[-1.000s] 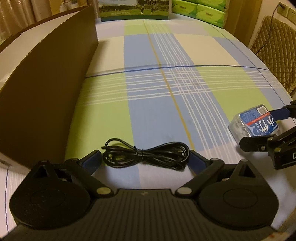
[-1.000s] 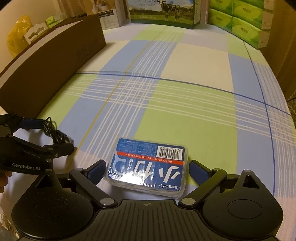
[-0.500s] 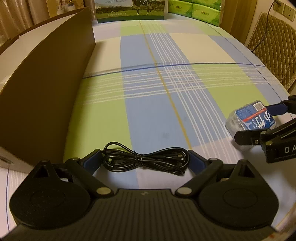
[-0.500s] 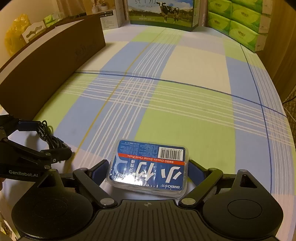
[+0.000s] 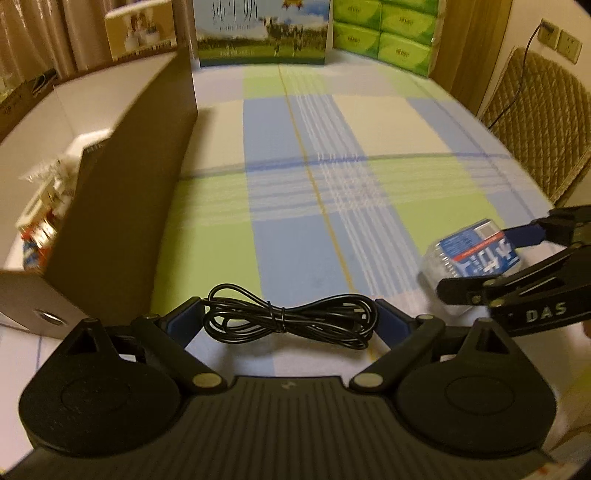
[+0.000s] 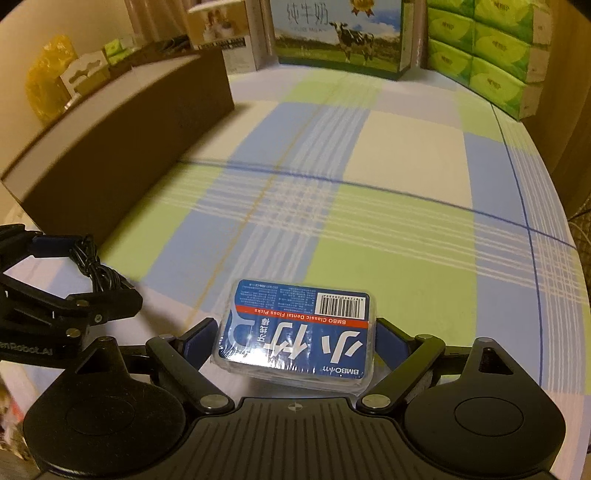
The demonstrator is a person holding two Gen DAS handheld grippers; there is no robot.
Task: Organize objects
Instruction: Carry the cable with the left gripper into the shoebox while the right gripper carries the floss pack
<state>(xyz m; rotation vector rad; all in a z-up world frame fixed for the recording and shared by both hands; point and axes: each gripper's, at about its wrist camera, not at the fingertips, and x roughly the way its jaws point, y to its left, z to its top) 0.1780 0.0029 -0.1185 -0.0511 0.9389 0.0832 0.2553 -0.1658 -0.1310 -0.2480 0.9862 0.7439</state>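
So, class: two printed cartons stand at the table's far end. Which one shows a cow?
The blue-and-green milk carton with a cow in a meadow; the box left of it shows no cow.

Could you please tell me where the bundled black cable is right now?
In the left wrist view the bundled black cable sits low at centre, gripped in the left claw, with the brown cardboard box to its left.

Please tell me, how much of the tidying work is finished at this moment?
Partly done: the brown box already holds some small packets. In hand: the left gripper is closed on the bundled black cable, and the right gripper is closed on the floss pick pack. Both are lifted above the checked tablecloth. Left: putting both into the box, presumably.
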